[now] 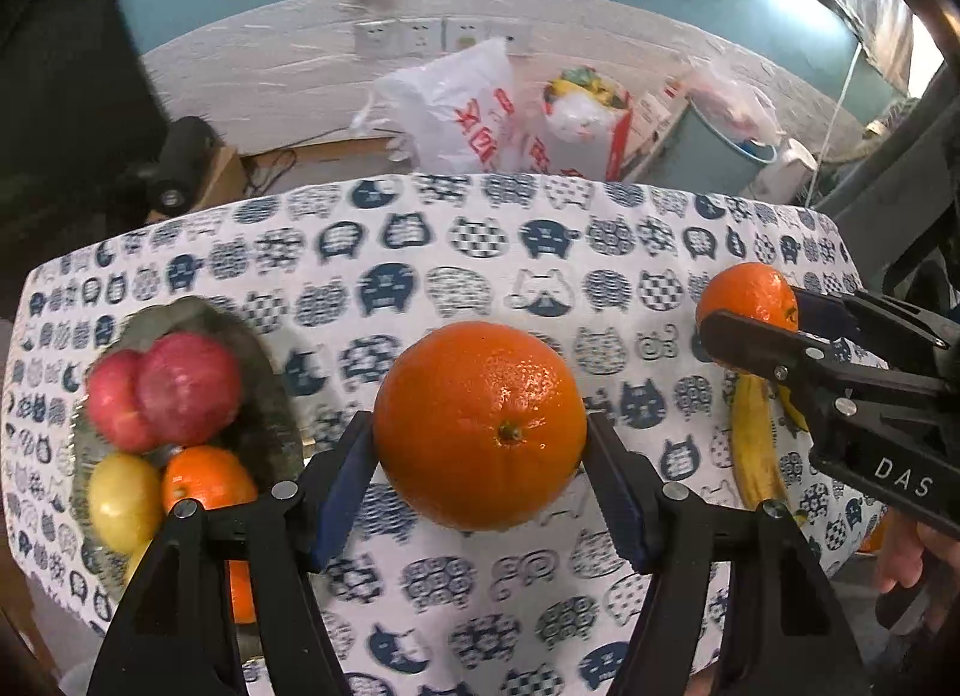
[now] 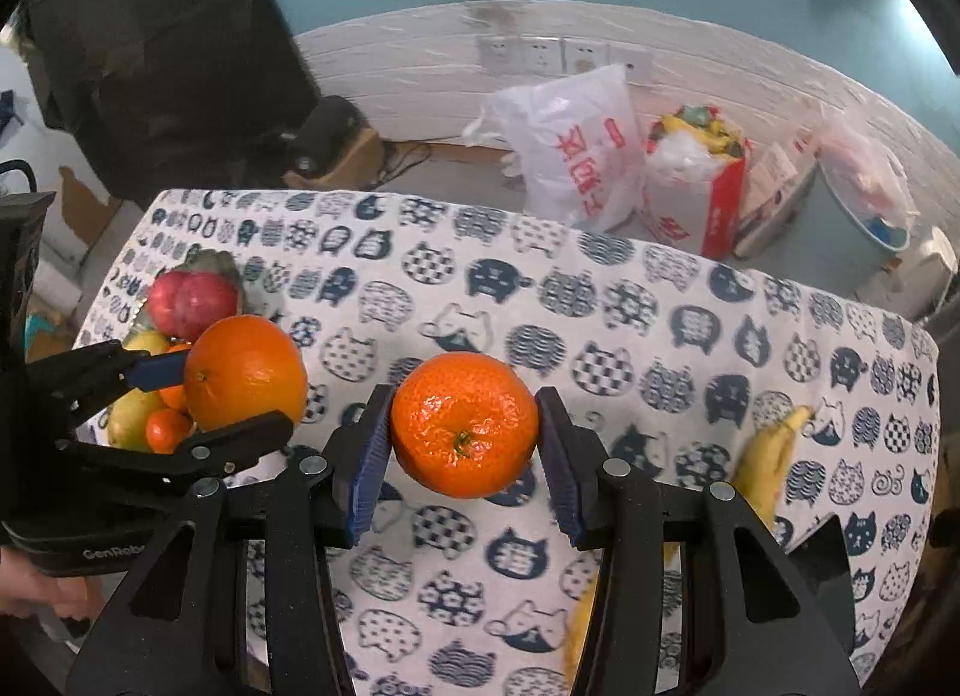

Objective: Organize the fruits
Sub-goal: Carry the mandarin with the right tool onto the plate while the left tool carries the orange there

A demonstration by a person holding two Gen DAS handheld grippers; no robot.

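Both gripper (image 1: 480, 450) arms partly hide the banana (image 1: 753, 444).

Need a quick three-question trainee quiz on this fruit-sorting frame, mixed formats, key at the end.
1. True or false: the left gripper grips the large orange.
2. What does the right gripper hold? A) yellow banana B) small orange mandarin C) nothing
3. Fill in: the two red apples lie on the grey ____.

Key: 1 true; 2 B; 3 plate.
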